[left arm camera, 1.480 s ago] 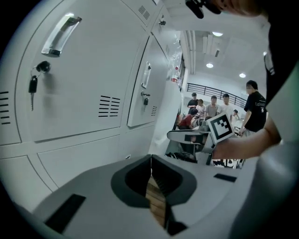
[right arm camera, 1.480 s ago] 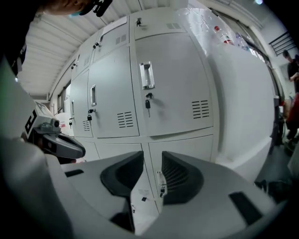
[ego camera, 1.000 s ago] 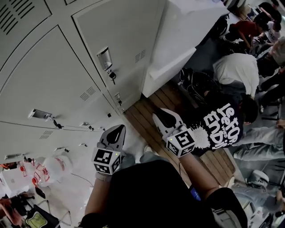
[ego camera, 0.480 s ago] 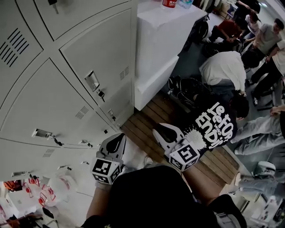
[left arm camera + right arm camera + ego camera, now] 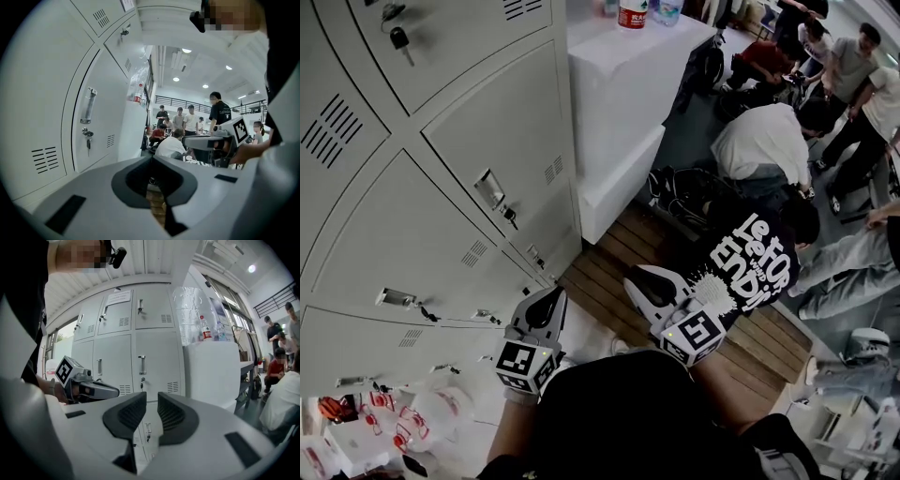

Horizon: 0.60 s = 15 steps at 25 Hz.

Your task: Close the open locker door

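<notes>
A bank of grey lockers [image 5: 487, 141] fills the left of the head view; every door I can see there lies flush, with handles [image 5: 490, 187] and a key [image 5: 397, 39] in a lock. In the right gripper view the lockers [image 5: 140, 348] also show no door standing out. My left gripper [image 5: 549, 300] hangs low in front of the bottom lockers, touching nothing, its jaws together [image 5: 152, 161]. My right gripper [image 5: 641, 279] is held over the wooden floor, jaws a narrow gap apart [image 5: 151, 407] with nothing between them.
A white table [image 5: 623, 75] with bottles [image 5: 633, 13] stands right of the lockers. Several people [image 5: 773, 141] sit and stand at the right, with bags [image 5: 694, 192] on the floor. A plastic bag [image 5: 422, 412] lies at the lower left. Wooden slats [image 5: 600, 272] run underfoot.
The head view has swung upward, so the lockers, table and people slid down and left in the picture. Both grippers kept about the same place in front of the body.
</notes>
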Tool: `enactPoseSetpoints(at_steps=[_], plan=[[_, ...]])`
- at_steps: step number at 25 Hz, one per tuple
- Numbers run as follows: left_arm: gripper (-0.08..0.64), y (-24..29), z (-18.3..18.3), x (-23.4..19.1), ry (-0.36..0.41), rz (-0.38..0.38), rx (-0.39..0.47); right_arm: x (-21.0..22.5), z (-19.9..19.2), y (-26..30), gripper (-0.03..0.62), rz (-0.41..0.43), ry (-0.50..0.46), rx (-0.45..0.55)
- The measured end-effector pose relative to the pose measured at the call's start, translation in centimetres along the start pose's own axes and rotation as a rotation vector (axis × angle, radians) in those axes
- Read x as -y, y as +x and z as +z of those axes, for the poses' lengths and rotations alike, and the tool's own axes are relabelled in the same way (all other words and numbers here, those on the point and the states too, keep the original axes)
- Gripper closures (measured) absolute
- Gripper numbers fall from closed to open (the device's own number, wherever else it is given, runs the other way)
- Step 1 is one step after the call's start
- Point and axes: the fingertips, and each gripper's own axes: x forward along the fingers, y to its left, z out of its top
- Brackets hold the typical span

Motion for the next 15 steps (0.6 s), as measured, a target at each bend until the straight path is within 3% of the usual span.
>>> enactPoseSetpoints(at_steps=[15], plan=[[0.537,-0.5,0.8,0.7,0.012,-0.002,0.021,-0.9,-0.6,-0.2,0.505,0.002,-0.020,-0.024]])
